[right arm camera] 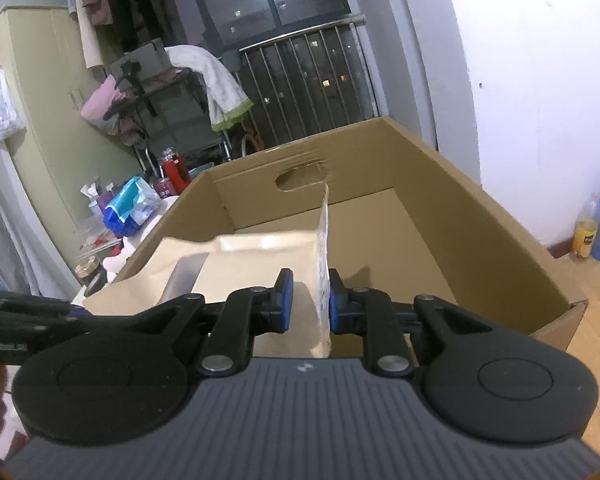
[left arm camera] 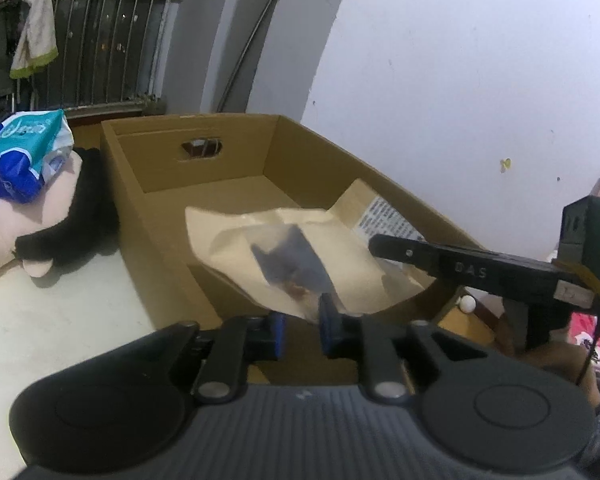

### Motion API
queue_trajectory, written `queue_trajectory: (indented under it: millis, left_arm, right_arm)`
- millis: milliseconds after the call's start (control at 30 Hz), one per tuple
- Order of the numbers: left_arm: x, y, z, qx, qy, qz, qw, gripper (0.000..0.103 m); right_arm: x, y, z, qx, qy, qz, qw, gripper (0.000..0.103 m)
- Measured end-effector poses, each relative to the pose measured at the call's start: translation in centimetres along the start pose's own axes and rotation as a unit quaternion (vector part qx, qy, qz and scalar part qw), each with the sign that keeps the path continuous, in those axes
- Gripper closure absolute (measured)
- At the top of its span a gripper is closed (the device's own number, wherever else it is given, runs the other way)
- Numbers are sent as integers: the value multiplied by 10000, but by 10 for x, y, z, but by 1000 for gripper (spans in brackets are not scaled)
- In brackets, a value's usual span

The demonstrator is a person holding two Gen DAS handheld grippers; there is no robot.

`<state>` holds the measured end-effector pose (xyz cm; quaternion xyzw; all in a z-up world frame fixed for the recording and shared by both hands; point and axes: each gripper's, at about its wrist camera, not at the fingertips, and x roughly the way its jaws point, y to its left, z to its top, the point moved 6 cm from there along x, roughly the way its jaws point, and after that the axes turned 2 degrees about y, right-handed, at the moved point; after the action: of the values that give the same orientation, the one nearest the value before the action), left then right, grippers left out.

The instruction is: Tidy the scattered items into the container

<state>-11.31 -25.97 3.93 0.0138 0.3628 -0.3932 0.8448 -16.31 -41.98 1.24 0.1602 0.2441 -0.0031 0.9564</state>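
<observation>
Your right gripper (right arm camera: 309, 300) stands narrow around the upturned edge of the kraft-paper pouch (right arm camera: 240, 258); whether the pads pinch it, I cannot tell. The pouch hangs over the cardboard box (right arm camera: 480, 208), its long axis running from your right jaws across to your left. Your left gripper (left arm camera: 302, 330) stands slightly parted, the pouch corner at its right pad, not clamped. The release depends on your right hand.
</observation>
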Motion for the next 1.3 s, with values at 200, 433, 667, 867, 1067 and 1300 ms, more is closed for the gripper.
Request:
queue_trajectory:
  millis: [200, 433, 667, 867, 1067, 1300]
  left_arm:
    - [-3, -15, -6, 494, 186, 277, 9982, 64]
    - [-11, -25, -6, 618, 226, 231, 9976, 62]
    - [-9, -30, 7, 932, 66, 312, 9951, 76]
    - [20, -12, 33, 513, 451, 200, 9975, 84]
    - [65, -2, 52, 346, 1213, 71, 9920, 87]
    - [110, -31, 57, 919, 2289, -105, 9691, 73]
  right_arm:
    - [2, 4, -2, -209, 2, -175, 9996, 85]
    - [1, 2, 1, -248, -41, -339, 9991, 83]
    - [0, -2, 3, -69, -82, -255, 9996, 83]
    - [2, -1, 1, -184, -54, -420, 9989, 83]
    - [21, -3, 7, -96, 477, -357, 9982, 86]
    - [59, -14, 7, -333, 2152, -201, 9758, 86]
